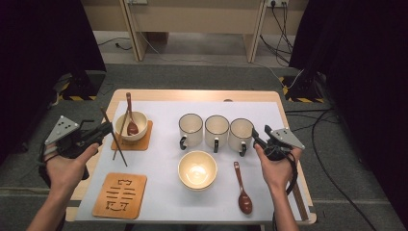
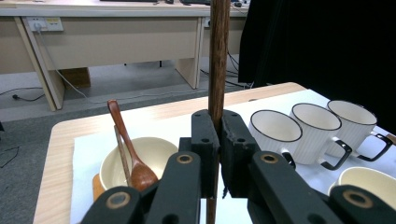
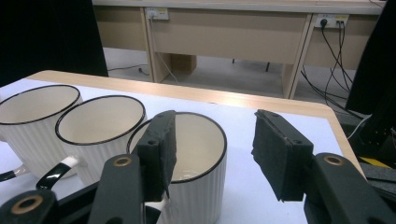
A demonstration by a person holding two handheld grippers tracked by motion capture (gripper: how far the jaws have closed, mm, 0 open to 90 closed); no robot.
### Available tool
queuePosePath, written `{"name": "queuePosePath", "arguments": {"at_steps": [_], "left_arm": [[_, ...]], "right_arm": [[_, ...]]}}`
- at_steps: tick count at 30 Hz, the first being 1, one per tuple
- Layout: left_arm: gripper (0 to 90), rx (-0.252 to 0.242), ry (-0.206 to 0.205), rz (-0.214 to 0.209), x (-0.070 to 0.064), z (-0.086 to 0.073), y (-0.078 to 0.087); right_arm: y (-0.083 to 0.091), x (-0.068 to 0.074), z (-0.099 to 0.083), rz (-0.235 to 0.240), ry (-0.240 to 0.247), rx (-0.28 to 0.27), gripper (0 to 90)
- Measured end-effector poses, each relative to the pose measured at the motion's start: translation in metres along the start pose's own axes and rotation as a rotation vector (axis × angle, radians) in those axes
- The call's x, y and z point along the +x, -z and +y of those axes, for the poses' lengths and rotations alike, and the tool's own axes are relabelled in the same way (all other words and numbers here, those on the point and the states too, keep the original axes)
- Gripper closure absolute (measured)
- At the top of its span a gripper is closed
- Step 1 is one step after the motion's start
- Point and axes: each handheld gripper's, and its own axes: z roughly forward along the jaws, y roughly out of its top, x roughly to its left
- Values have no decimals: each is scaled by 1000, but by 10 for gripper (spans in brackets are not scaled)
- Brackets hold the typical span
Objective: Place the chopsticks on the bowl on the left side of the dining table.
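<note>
Left gripper clamps one dark wooden chopstick between my closed jaws, lifted near the mat's left edge; its mate leans on the bowl by the far-left corner, a spoon inside. Right gripper hangs open and empty, one jaw over the mug nearest the right edge. One stick is up, I judge; the other and any placing remain. It looks slim, straight and grainy.

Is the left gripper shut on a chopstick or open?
Shut. In the left gripper view, the left gripper has its jaws pressed against a dark wooden chopstick standing upright between them.
</note>
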Motion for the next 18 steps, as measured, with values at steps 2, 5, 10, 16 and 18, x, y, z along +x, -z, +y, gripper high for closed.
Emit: {"name": "queuePosePath", "arguments": {"at_steps": [2,5,10,16,18], "left_arm": [[839,1,1,2,0,-2,2],[839,8,-1,5,1,-4,5],[839,11,1,13,3,-8,11],[839,7,2,21,3,-11,20],[839,7,4,25,4,-12,22]], "right_arm": [[0,-1,0,-3,4,2,494],[0,-1,0,0,-2,-1,494],[0,-1,1,-3,0,-2,494],[0,-1,1,-3,3,-4,494],[0,-1,1,-3,2,-3,494]]}}
